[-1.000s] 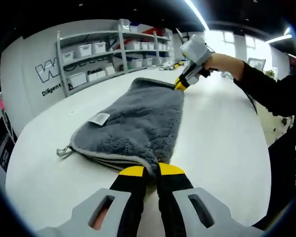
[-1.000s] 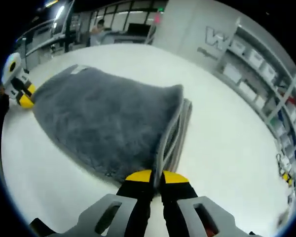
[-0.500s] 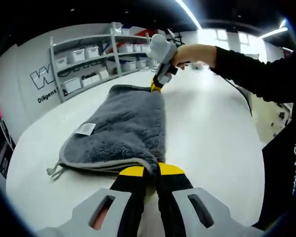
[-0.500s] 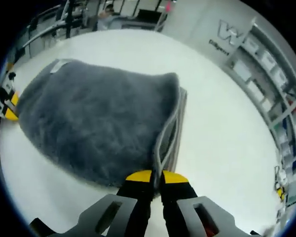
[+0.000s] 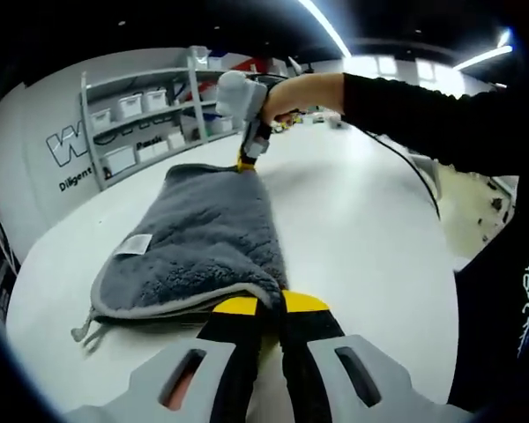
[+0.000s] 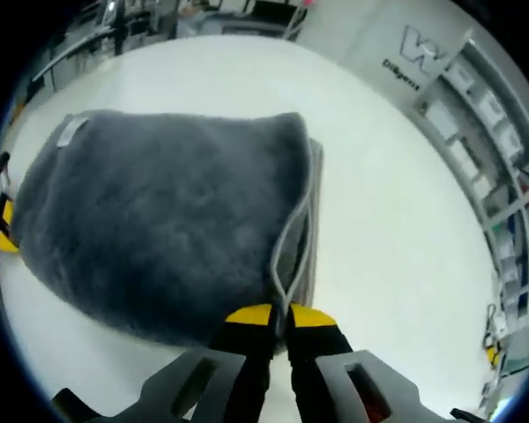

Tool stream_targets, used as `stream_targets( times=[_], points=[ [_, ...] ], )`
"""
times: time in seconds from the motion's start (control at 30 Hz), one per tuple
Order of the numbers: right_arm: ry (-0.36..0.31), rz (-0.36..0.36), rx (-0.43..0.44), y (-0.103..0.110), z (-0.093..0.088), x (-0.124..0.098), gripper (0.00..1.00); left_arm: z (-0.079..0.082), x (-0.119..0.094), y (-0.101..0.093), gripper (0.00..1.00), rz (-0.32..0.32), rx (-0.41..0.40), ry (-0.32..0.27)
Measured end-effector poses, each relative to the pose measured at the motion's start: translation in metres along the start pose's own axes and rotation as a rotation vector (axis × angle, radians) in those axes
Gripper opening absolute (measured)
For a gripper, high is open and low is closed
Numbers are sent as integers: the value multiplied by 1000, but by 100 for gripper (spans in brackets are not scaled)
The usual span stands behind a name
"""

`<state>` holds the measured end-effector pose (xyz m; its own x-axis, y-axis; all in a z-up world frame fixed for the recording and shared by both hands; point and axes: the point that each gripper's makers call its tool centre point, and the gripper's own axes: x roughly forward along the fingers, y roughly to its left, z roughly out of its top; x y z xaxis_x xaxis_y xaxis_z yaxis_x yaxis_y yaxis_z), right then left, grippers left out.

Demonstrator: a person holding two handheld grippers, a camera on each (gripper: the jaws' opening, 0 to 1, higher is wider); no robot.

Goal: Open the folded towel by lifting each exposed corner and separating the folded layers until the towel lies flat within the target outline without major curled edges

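A grey fluffy towel (image 5: 203,238) lies folded on a white table (image 5: 361,229), with a white label (image 5: 133,244) on its top layer. My left gripper (image 5: 270,306) is shut on the near corner of the top layer. At the far corner my right gripper (image 5: 245,160), held by a hand in a black sleeve, pinches the same edge. In the right gripper view the towel (image 6: 159,229) bulges up off the lower layers, and my right gripper (image 6: 280,311) is shut on its grey edge. My left gripper (image 6: 3,231) peeks in at that view's left edge.
Grey shelves (image 5: 141,115) with white bins stand along the wall past the table. A black cable (image 5: 406,172) trails over the table's right side. The white table (image 6: 397,220) spreads wide to the right of the towel. A loop tag (image 5: 82,330) hangs off the towel's left corner.
Both grippers have lifted the top layer's edge; the towel bulges higher off the lower layers. The right gripper has swung left in the left gripper view.
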<state>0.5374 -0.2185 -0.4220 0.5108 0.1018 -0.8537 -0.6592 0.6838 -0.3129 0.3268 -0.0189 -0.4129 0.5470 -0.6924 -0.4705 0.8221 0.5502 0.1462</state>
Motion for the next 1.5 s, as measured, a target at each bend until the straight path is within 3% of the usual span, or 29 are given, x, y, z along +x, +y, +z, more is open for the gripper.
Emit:
stream_targets(
  times=[0.43,0.63,0.83,1.0,1.13,1.27,1.5],
  points=[
    [14,46,-24,-7,31,18,0,8,11,-14,4,-17,30,-33],
    [49,37,-120,-5,45,24,0,11,15,-22,4,-14,67,-43],
    [-31,103,-88,-3,58,30,0,13,18,-25,4,-15,82,-44],
    [-59,119,-83,-1,64,32,0,15,21,-28,4,-15,66,-55],
    [-69,107,-170,2,75,36,0,20,27,-34,4,-8,37,-92],
    [-58,88,-282,8,85,39,0,22,30,-40,4,1,58,-108],
    [-26,78,-321,13,98,43,0,26,35,-43,4,8,122,-96]
  ],
)
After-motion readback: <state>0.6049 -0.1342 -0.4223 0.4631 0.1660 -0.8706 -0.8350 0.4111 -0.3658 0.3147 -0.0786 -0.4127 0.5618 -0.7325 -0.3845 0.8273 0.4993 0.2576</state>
